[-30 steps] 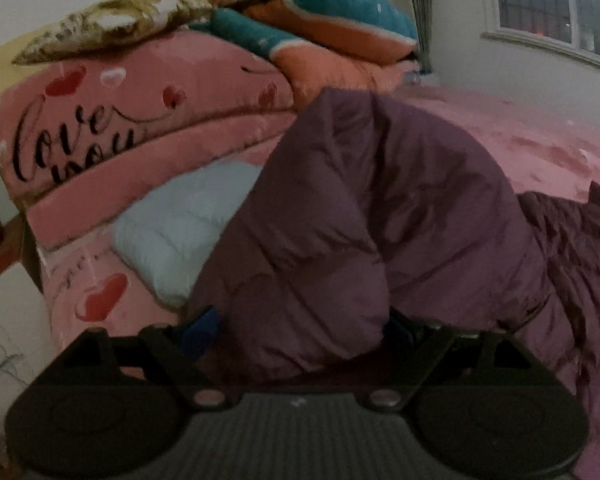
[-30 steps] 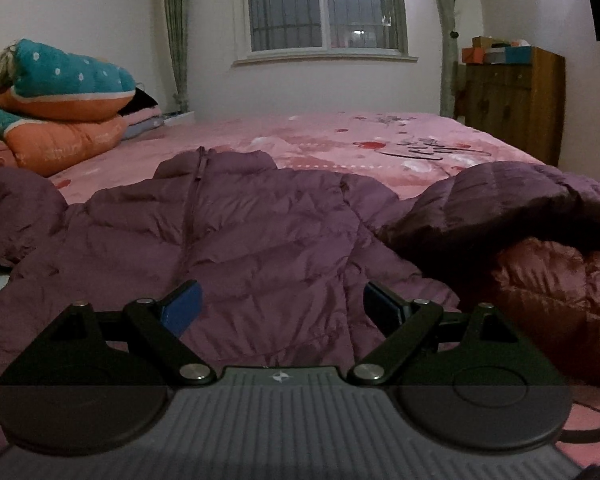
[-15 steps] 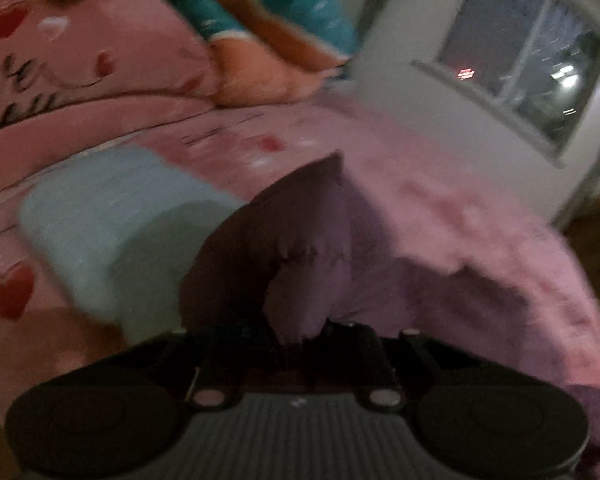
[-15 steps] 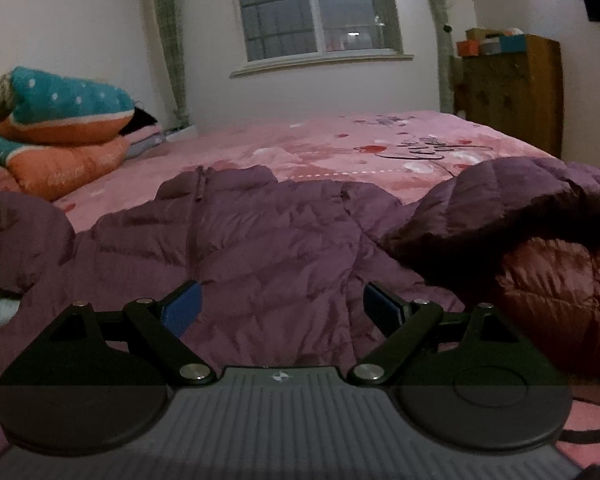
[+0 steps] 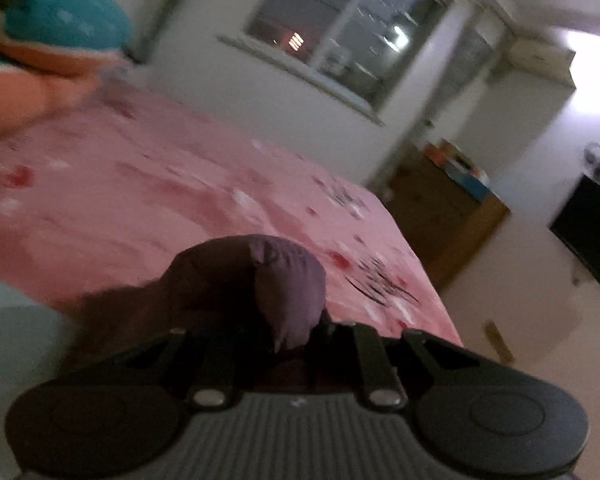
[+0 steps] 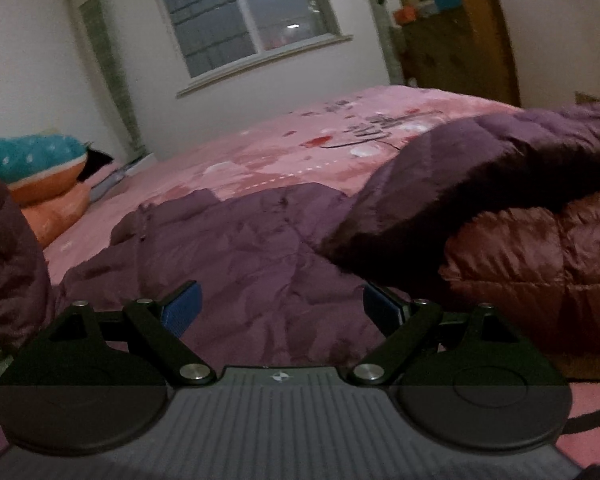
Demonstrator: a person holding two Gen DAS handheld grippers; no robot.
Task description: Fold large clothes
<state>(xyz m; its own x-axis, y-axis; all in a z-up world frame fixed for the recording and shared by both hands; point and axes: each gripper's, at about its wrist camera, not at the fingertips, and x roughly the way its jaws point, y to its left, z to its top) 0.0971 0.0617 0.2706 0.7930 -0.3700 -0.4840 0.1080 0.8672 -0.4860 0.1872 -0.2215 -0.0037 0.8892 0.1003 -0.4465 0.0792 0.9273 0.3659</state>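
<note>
Left wrist view only: the left gripper (image 5: 288, 340) is clamped on a fold of the purple quilted down jacket (image 5: 260, 276), lifted above the pink printed bedspread (image 5: 180, 200). Right wrist view only: the right gripper (image 6: 280, 304) stands open, empty, over the jacket body spread flat; a raised sleeve (image 6: 480, 168) hides the bed's right side.

A: What is the black two-finger left gripper (image 5: 290, 344) holding?

B: A bunched fold of the dark purple padded jacket (image 5: 268, 276), pinched tight between its jaws.

A: And behind it?

B: A pink printed bedspread (image 5: 180, 196), a teal and orange pillow (image 5: 48, 36), a window (image 5: 340, 36), and a wooden dresser (image 5: 444, 212); all blurred.
</note>
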